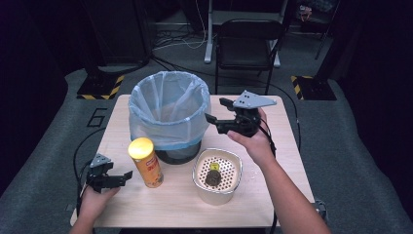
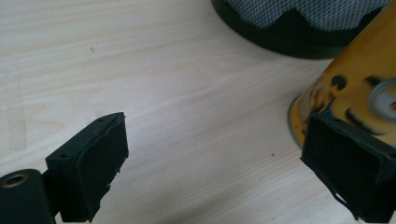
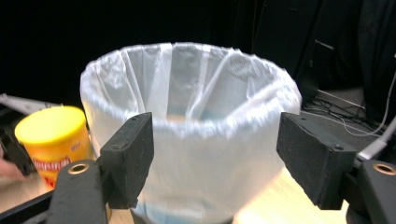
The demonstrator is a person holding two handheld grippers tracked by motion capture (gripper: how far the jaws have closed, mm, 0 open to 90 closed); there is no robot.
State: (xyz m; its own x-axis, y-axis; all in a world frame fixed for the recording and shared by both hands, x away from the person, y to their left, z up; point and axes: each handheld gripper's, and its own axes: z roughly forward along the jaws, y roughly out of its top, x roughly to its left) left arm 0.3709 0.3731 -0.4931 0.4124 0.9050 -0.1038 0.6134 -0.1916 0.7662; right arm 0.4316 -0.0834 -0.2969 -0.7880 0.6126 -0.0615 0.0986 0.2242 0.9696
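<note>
A mesh bin lined with a pale blue bag (image 1: 168, 112) stands at the back of the wooden table (image 1: 282, 146). In front of it is a yellow-lidded snack can (image 1: 146, 162), upright. My left gripper (image 1: 119, 178) sits low at the table's front left, open, pointing at the can. In the left gripper view (image 2: 215, 158) its right jaw overlaps the can's base (image 2: 359, 88), with bare table between the jaws. My right gripper (image 1: 215, 111) hovers to the right of the bin, open and empty. The right gripper view (image 3: 215, 149) faces the bag (image 3: 196, 121), with the can (image 3: 53, 135) at left.
A white bowl with a perforated insert (image 1: 198, 171) holds a dark lump (image 1: 213, 178) at the front right of the bin. A black chair (image 1: 246, 36) stands behind the table. Cables trail across the floor at the back and off the left table edge.
</note>
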